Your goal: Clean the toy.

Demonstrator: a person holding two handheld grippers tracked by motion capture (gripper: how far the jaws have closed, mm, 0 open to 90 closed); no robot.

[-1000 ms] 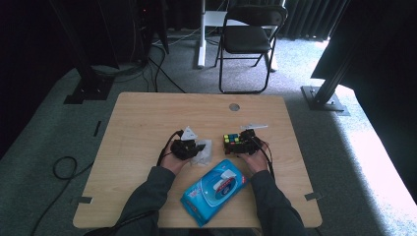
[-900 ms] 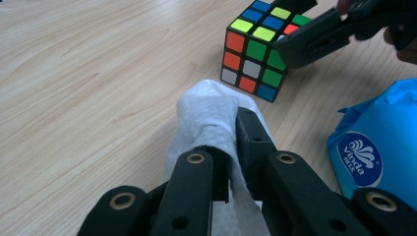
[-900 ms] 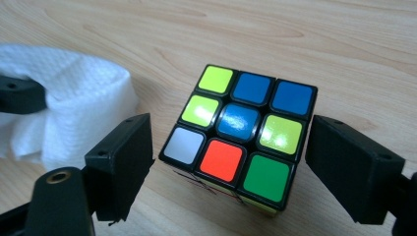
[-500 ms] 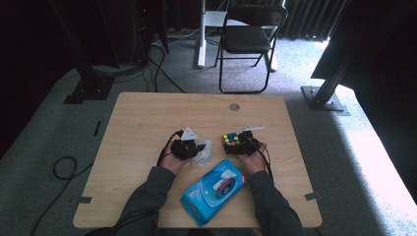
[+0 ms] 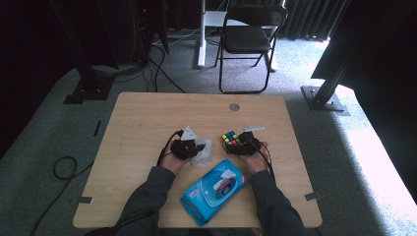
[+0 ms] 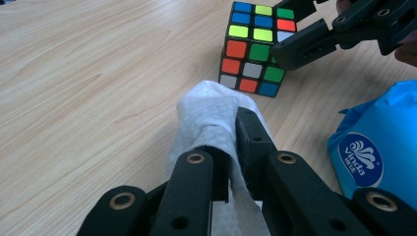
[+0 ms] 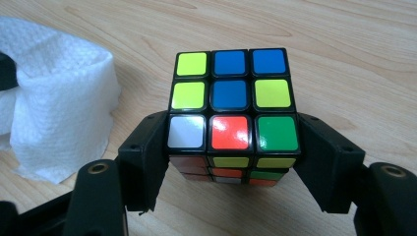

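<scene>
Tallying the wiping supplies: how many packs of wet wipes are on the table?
1. The blue wet wipes pack lies near the table's front edge, between the person's forearms, below the white wipe and puzzle cube. None seems hidden.

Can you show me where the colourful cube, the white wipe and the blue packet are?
colourful cube (image 7: 231, 93), right gripper view, blue centre square on top.
white wipe (image 6: 206, 113), left gripper view, bunched upper fold.
blue packet (image 5: 209, 194), high view, blue wrapper.

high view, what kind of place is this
Probably a lab or studio recording corner: a wooden table on grey carpet, a folding chair, and dark rig stands with trailing cables.
</scene>
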